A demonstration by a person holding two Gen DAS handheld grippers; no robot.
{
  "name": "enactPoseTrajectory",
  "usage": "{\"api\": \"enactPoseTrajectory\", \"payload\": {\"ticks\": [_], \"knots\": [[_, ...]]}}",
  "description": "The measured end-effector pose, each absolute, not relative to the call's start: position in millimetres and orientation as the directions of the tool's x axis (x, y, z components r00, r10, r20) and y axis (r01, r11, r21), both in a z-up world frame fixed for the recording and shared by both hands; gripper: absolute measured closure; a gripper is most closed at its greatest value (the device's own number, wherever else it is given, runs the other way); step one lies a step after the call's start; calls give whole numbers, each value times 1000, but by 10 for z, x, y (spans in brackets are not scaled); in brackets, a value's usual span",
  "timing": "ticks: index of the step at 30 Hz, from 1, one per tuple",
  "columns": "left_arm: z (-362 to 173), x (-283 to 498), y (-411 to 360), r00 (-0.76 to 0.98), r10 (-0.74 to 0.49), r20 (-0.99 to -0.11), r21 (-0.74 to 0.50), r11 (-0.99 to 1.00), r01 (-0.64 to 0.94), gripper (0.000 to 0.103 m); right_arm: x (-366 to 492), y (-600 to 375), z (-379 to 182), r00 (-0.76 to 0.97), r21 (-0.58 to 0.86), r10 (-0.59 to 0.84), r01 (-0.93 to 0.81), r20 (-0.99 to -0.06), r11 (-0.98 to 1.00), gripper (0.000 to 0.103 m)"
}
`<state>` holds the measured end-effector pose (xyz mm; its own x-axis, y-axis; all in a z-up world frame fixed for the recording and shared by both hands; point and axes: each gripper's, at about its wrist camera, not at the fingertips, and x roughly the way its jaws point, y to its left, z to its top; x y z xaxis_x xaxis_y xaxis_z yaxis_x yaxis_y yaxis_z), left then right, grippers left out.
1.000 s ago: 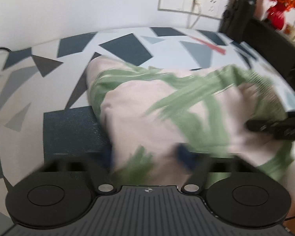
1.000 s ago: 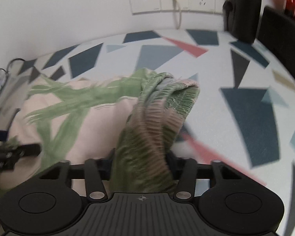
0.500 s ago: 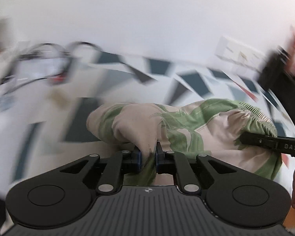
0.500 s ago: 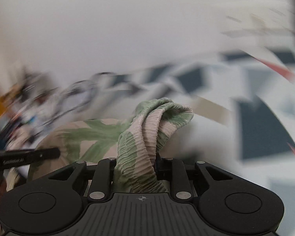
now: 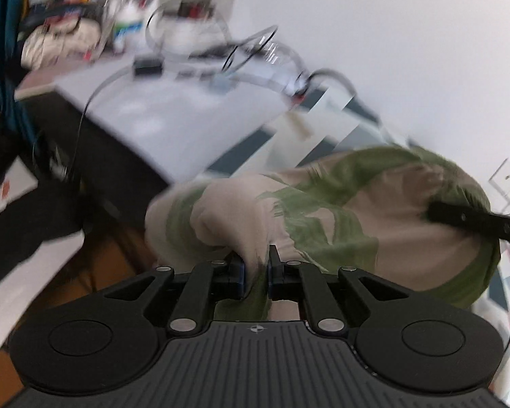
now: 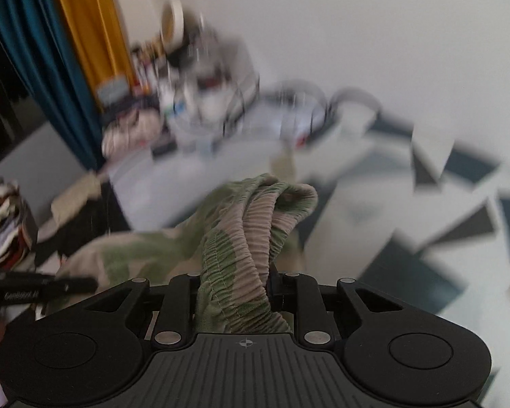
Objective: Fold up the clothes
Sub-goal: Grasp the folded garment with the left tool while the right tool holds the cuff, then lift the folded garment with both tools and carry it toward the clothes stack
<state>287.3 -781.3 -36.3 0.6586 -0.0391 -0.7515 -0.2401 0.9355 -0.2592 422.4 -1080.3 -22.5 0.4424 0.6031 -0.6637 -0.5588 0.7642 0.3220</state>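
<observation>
A beige garment with green leaf print (image 5: 340, 214) hangs in the air, lifted off the patterned table (image 6: 425, 272). My left gripper (image 5: 256, 280) is shut on a fold of its plain cloth. My right gripper (image 6: 236, 289) is shut on the bunched elastic waistband (image 6: 255, 224), which sticks up past the fingers. The right gripper's finger shows as a black bar in the left wrist view (image 5: 476, 224). The left gripper's finger shows in the right wrist view (image 6: 34, 287). Both views are blurred by motion.
A white side table (image 5: 159, 112) with cables and clutter stands to the left. Teal and yellow curtains (image 6: 61, 51) hang behind it. A wall socket (image 5: 508, 180) is at the far right. Stacked clothes (image 6: 3, 224) lie at the left edge.
Both grippers have closed on the garment, lifted it off the table and swung left, so the views now face the side table and curtains.
</observation>
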Motion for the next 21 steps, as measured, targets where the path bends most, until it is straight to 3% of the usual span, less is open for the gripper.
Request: {"api": "enactPoseTrajectory", "payload": {"ticks": [2, 5, 6, 7, 8, 9, 11, 15, 21], "knots": [[-524, 2853, -7717, 640, -57, -766, -274, 930, -245, 91, 4151, -10676, -457, 423, 282, 553, -549, -718, 786, 81], [-671, 2794, -7596, 634, -106, -766, -333, 909, -250, 89, 3980, -10510, -682, 447, 185, 453, -524, -771, 831, 62], [-700, 2783, -7571, 635, -115, -764, -342, 906, -248, 87, 3941, -10479, -706, 463, 154, 429, -521, -776, 840, 49], [-730, 2775, -7552, 630, -118, -768, -342, 906, -247, 77, 3909, -10460, -707, 482, 125, 410, -520, -774, 845, 31], [-772, 2781, -7528, 618, -123, -776, -342, 906, -249, 68, 3908, -10450, -717, 484, 111, 400, -520, -778, 847, 27], [-819, 2775, -7504, 607, -134, -784, -346, 905, -247, 50, 3920, -10445, -733, 478, 106, 393, -521, -785, 847, 27], [-906, 2713, -7460, 600, -159, -784, -360, 904, -232, 34, 3968, -10472, -775, 461, 110, 385, -518, -800, 848, 23], [-1141, 2588, -7359, 582, -258, -771, -447, 870, -206, 23, 4094, -10484, -876, 421, 148, 413, -533, -808, 833, 1], [-1529, 2645, -7271, 576, -361, -734, -563, 797, -219, 13, 4202, -10272, -933, 417, 90, 389, -578, -821, 811, 1]]}}
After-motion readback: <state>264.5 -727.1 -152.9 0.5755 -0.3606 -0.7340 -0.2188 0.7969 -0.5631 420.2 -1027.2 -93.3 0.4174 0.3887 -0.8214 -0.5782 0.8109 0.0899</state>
